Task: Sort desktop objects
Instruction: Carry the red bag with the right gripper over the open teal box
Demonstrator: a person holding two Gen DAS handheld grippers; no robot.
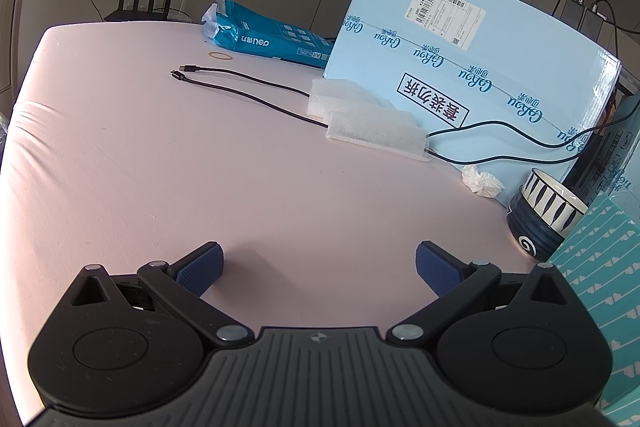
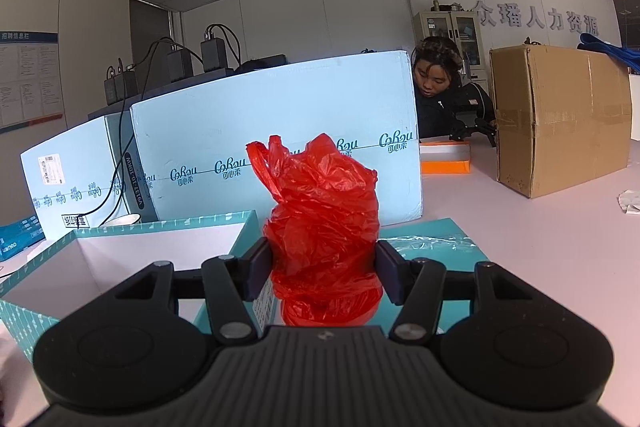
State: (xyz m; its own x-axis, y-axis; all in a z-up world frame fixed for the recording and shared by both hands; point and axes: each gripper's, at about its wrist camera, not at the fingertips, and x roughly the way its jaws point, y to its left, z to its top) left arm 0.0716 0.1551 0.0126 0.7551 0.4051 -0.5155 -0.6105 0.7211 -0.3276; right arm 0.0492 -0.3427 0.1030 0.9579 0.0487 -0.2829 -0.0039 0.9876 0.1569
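- Carrying the red plastic bag [image 2: 324,211] to the open teal box [image 2: 48,267] looks like the step in hand; the box's white inside lies just left of and below the right gripper [image 2: 324,263], so a short shift that way should put the bundle over the opening.
- Keeping the squeeze even matters: the crumpled film is soft and springy, and I judge it could slip or puff out if the pads ease early, so release only once the bundle is past the box wall.
- Watching the loose handle loops above the pads is wise, since they could snag on the near rim.
- The right gripper stands about half spread, its two dark pads pressed into the sides of the bag, which bulges above and below them and is held clear of the teal lid [image 2: 440,239] beneath.
- The left gripper [image 1: 320,269] is spread wide with nothing between its blue pads [image 1: 206,267]; it hangs over bare pink table [image 1: 160,167].
- Ahead of it and to its right lie a patterned cup [image 1: 544,215] and a wad of tissue [image 1: 482,181]; farther ahead are two white foam pads [image 1: 376,131] and a black cable [image 1: 248,87], likely the next things to sort.
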